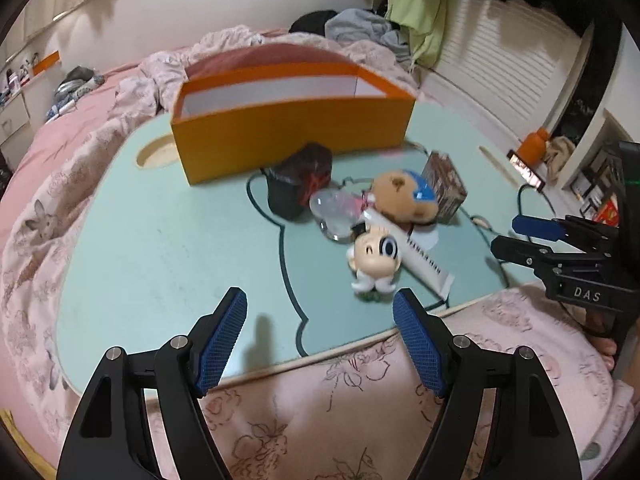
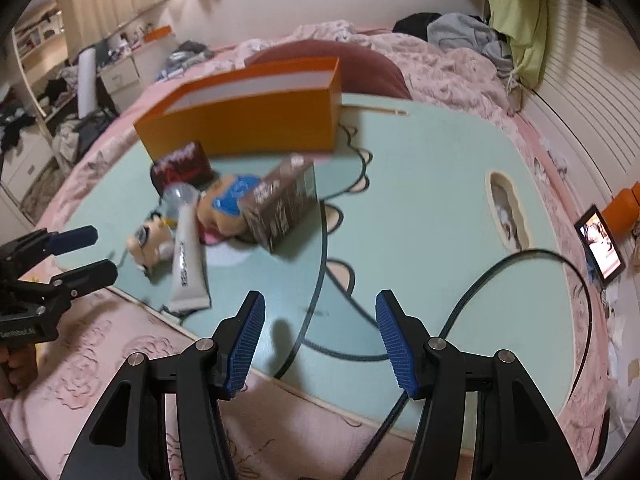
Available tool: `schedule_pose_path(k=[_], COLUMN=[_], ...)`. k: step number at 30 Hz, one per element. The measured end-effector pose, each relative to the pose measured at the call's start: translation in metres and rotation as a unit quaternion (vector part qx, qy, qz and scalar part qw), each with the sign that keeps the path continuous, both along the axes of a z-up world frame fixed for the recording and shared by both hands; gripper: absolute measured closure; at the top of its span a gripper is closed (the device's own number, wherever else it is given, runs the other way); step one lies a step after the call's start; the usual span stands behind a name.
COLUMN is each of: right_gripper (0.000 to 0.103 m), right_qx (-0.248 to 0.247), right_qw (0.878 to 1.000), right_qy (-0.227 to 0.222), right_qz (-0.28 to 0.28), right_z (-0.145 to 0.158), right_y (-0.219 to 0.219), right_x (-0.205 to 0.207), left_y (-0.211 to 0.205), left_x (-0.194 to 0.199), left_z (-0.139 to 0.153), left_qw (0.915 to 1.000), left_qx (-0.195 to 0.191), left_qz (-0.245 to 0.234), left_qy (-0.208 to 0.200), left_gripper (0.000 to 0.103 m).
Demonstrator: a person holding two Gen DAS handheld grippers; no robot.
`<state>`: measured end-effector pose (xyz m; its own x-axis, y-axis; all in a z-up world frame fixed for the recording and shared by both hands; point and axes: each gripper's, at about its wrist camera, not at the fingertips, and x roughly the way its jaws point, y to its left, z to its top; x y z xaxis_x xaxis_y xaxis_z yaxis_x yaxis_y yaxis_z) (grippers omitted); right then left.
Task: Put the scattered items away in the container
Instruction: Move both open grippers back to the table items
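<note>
The orange box sits open-topped on the far part of the pale green lap table, nothing showing inside over its near wall. Right in front of it, the clutter bunches up: a dark red-and-black pouch just beside the box, a clear plastic piece touching it, a brown teddy with a blue cap, a brown carton tilted against the teddy, a white tube lying flat, and a big-eyed figurine on its side nearest the table's front edge. Now the left gripper, over the near edge of the table, jaws spread wide with nothing between them, the figurine just beyond its right fingertip. The right gripper, off to the side, jaws also parted and bare, a black cable curving across the table ahead of it. Pink floral bedding all around, a lit phone propped at the far right
</note>
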<state>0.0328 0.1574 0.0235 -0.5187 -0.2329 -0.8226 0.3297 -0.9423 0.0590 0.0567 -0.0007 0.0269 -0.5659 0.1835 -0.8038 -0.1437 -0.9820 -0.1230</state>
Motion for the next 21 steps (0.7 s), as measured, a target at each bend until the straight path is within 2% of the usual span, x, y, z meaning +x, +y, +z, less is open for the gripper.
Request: schedule_pose_path(k=[3,4,5,7,9,17,21], right_gripper=[0.041,0.034,0.025,0.019,0.019,0.016,0.015], right_qx=[0.019,0.029,0.037,0.037,0.035,0.034,0.033], right_qw=[1.0,1.0,0.999,0.999,0.999,0.999,0.999], right_qy=[-0.003,0.001,0.003,0.003,0.005,0.005,0.006], right_qz=[-0.002,-0.007,-0.014,-0.026,-0.028,-0.028,-0.027], right_z=[-0.006,-0.008,-0.009,-0.012,-0.012,-0.012,-0.011], right_y=[-0.004,-0.006,-0.007,-0.006,-0.005,-0.005,-0.005], right_x=[0.001,0.001,0.002,0.002,0.002,0.002,0.002], left_y=[0.001,0.001,0.0,-0.003,-0.004,-0.003,-0.007], left_x=[-0.003,-0.004,-0.004,-0.005,-0.004,0.0,0.005], left_z=[-0.013,-0.016,-0.018,-0.02,-0.022,-0.022,-0.01], left_qw=[0.9995,0.999,0.9986,0.998,0.9978,0.9981,0.9997], left_qx=[-0.024,-0.039,-0.044,-0.045,-0.044,-0.042,-0.002], left_qz=[0.013,0.019,0.028,0.042,0.049,0.045,0.021], left_qy=[-0.015,-0.014,-0.014,-0.012,-0.009,-0.007,0.01], left_gripper=[0.025,0.024,0.018,0.013,0.008,0.008,0.018])
